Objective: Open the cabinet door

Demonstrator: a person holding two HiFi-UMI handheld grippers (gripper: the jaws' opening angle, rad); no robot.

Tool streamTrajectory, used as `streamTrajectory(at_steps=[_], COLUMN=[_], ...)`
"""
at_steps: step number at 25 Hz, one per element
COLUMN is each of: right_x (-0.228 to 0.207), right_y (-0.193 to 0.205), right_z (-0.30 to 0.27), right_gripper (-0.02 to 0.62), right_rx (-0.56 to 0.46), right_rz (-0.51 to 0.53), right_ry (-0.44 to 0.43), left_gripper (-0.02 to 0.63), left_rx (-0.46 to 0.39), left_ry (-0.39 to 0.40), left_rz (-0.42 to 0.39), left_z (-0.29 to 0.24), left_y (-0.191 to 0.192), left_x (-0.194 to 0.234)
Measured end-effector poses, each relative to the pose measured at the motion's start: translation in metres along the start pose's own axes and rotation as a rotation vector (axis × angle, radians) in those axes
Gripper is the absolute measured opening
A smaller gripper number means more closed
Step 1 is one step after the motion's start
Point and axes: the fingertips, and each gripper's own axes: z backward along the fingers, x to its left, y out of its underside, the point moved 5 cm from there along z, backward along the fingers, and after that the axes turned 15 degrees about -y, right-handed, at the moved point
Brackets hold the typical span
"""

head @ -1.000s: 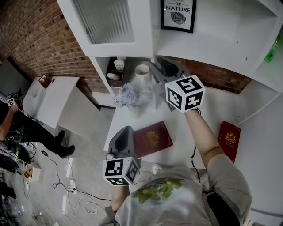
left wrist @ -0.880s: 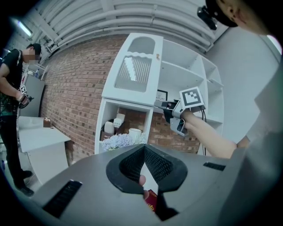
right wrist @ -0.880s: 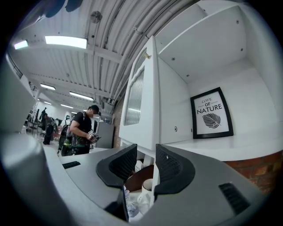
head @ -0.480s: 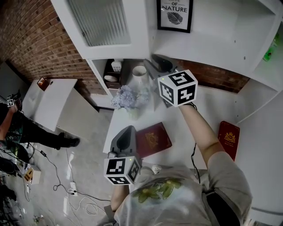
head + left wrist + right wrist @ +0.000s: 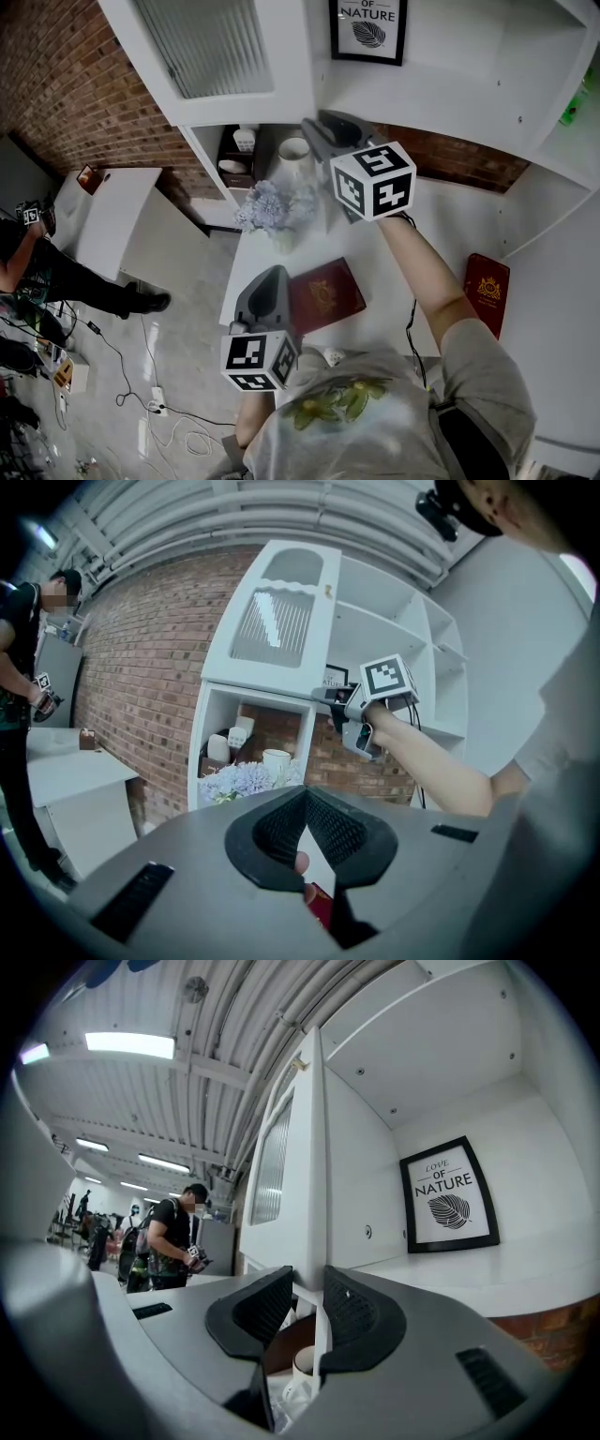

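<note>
Cut off by head view's upper edge: white cabinet door with ribbed glass panel [image 5: 225,47]; black-framed leaf print [image 5: 367,28]. Partly covered by grey left gripper [image 5: 269,275]: dark red embossed book [image 5: 328,292]. Mostly hidden behind grey right gripper [image 5: 307,1309], clamped on the door's edge: white ceramic mug [image 5: 302,1363]. Too small to identify: pale items [image 5: 242,141] in lower cubby [image 5: 204,155]. Cropped at right edge, unidentifiable: green object [image 5: 583,103].

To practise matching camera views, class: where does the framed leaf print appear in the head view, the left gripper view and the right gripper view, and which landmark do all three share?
Head view: framed leaf print, top edge, right of centre.
Left gripper view: print, small, just above centre.
Right gripper view: print, large, right of centre.
Shared landmark: the ribbed-glass cabinet door, left of the print throughout.
</note>
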Motion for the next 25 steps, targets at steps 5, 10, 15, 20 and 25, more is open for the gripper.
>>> streamTrajectory(at_steps=[5,10,15,20,25], right_x=[-0.003,-0.004,0.0,0.003,0.01], right_y=[0.001,0.002,0.001,0.001,0.001], right_z=[0.001,0.002,0.004,0.005,0.007], right_gripper=[0.104,0.098,0.097,0.096,0.095], right_rx=[-0.022,-0.03,-0.042,-0.037,-0.037], right_rz=[-0.009,-0.012,-0.011,-0.01,0.003], right_ry=[-0.034,-0.055,-0.055,-0.049,-0.038], left_gripper=[0.009,0.009,0.009,0.009,0.009], left_rx=[-0.001,0.006,0.013,0.028,0.022], left_ry=[0.004,0.011,0.014,0.018,0.022], left_rz=[-0.008,-0.011,-0.006,-0.006,-0.008], left_z=[-0.002,-0.003,-0.003,-0.002,0.0], left_y=[0.001,0.004,0.004,0.007,0.008], left_x=[0.001,0.0,-0.001,-0.001,-0.001])
